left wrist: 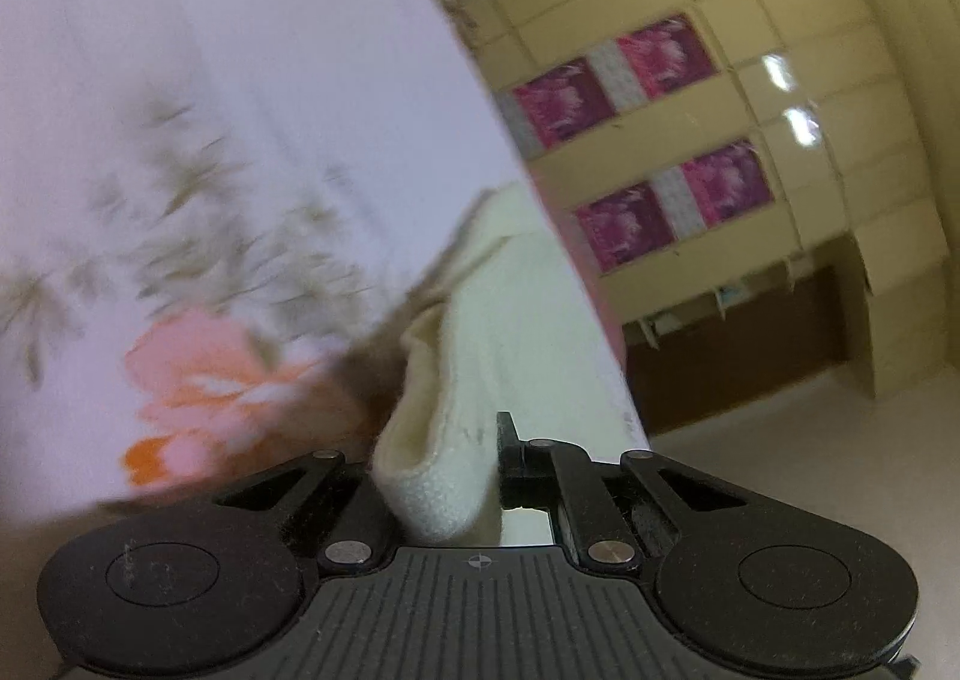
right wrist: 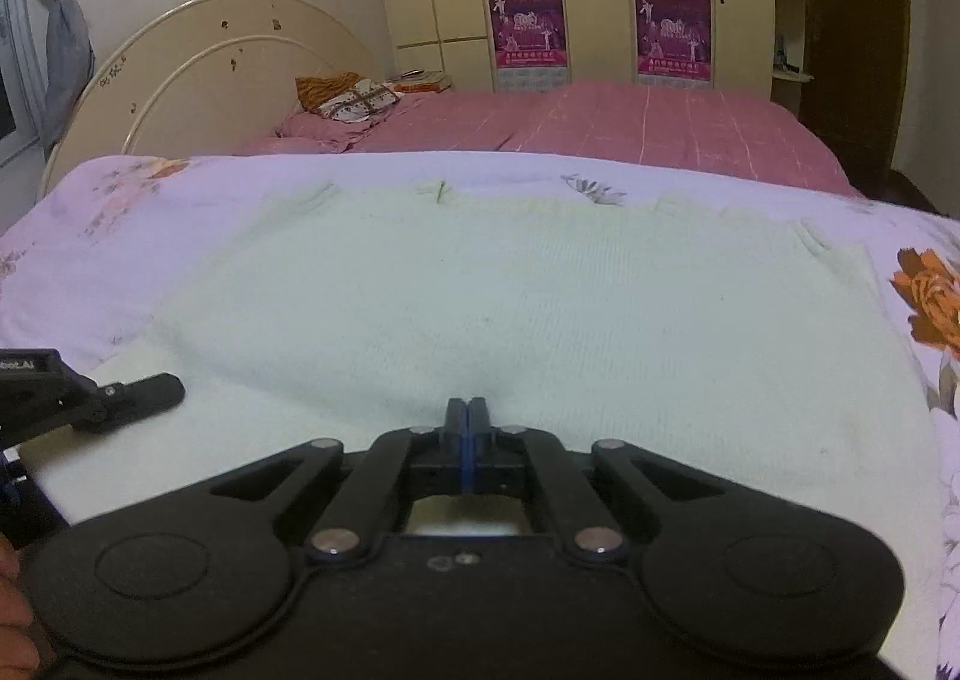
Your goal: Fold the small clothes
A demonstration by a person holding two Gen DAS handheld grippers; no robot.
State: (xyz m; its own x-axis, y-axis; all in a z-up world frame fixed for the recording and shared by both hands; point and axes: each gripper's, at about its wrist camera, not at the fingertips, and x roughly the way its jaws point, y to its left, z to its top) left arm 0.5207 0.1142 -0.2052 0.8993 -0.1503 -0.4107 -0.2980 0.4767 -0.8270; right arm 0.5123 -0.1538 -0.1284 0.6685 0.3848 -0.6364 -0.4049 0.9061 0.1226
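My left tongs [left wrist: 480, 476] were pinched nearly shut on a thick bunch of the cream knit garment [left wrist: 480, 332], its hem rolled up between the fingers; only the right-hand finger showed, the other lay buried under the fabric. My right tongs [right wrist: 467, 416] were pressed fully together at the garment's near edge, where the knit puckered toward the tips; I judged a thin fold was caught there, though the picture did not show it plainly.

The garment [right wrist: 480, 284] lay spread across the floral sheet [right wrist: 90, 236], broad and mostly flat, its far edge reaching toward the pink bed [right wrist: 660, 122] beyond. In the right view my left tongs [right wrist: 138, 389] sat just over its near left corner.

It looked like a soft, fuzzy knit: light, limp, stretchy, sure to sag between two holds and drag on the sheet rather than slide. Nothing fragile, but a loose weave can snag on a fingertip. I reckoned the best hold was at the two near corners, taking both layers deep into the pads, so the edge would lift as one straight line and fold away toward the far side without bunching at the middle.
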